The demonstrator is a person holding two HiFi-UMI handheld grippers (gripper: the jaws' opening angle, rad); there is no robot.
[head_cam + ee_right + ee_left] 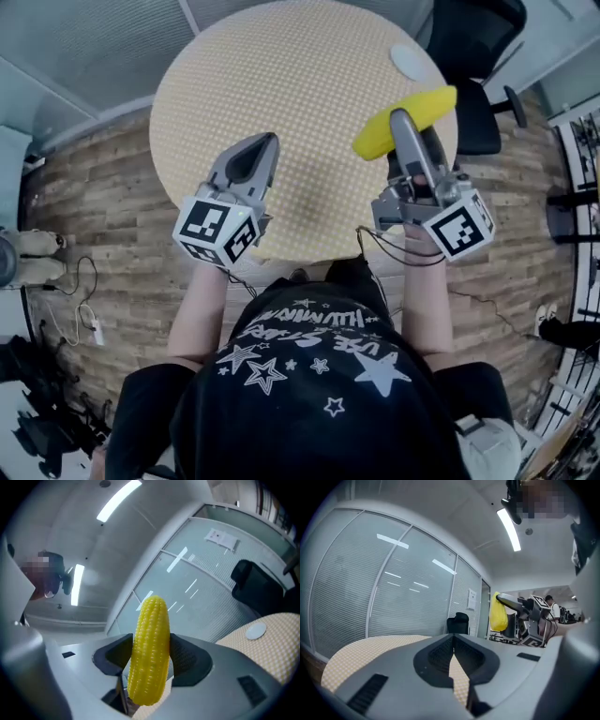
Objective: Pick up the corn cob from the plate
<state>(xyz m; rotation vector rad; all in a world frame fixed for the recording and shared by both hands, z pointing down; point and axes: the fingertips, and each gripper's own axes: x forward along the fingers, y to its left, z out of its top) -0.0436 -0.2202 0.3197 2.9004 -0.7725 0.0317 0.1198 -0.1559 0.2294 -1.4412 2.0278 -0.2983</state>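
Two tongs over the round tabletop (281,75), and we start on the left. The left tongs (263,143) hover above the near-left part of it, tips pressed together on nothing, with only the woven surface showing through the gap behind them. That one is well apart from the action.

Across to the right, and here's the prize! The right tongs (401,120) pinch the corn cob (427,103) around its lower half, up in the air by the tabletop's right edge. The cob's long axis runs crosswise to the tongs, and in the right gripper view most of its length stands clear above the pads.

Farther on, near the far right edge, the small white plate (410,61) sits bare, just beyond the tips. So the cob is off its plate, I'd say. The hold looks off-centre, though, and a quick swing could tip it.
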